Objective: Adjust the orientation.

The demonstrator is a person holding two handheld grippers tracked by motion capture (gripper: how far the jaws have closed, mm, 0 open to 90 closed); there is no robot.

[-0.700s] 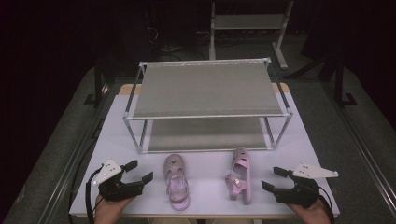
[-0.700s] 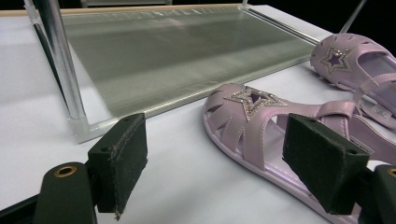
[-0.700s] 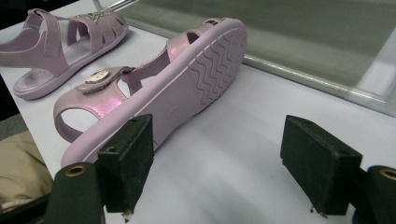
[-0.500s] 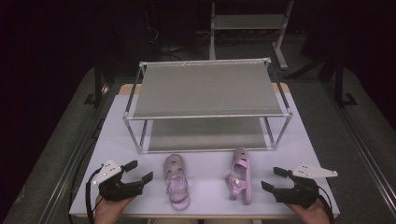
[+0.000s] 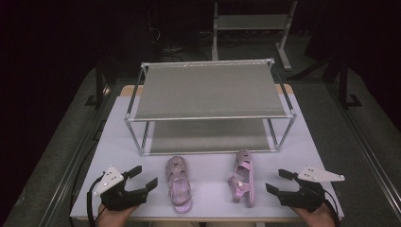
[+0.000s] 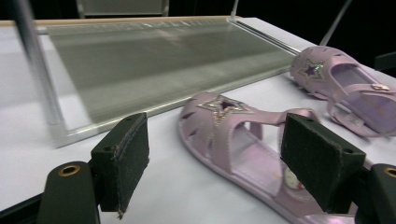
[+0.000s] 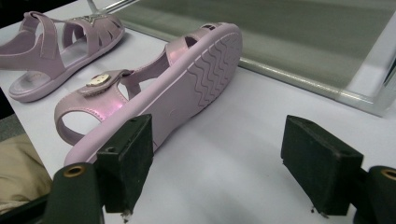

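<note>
Two pink sandals lie on the white table in front of a two-tier metal shoe rack [image 5: 208, 90]. The left sandal [image 5: 178, 182] rests flat on its sole, toe toward the rack. The right sandal [image 5: 242, 178] is tipped on its side, its ribbed sole [image 7: 205, 74] facing my right gripper. My left gripper [image 5: 143, 178] stands open just left of the flat sandal [image 6: 243, 140], jaws wide apart with nothing between them. At the table's right front, my right gripper [image 5: 278, 181] is open too, a short way right of the tipped sandal.
The rack's lower shelf [image 5: 208, 136] lies just behind the sandals and its corner posts [image 5: 140, 137] stand near them. The table's front edge [image 5: 198, 218] runs close under both hands. Another metal frame [image 5: 250, 23] stands on the dark floor beyond.
</note>
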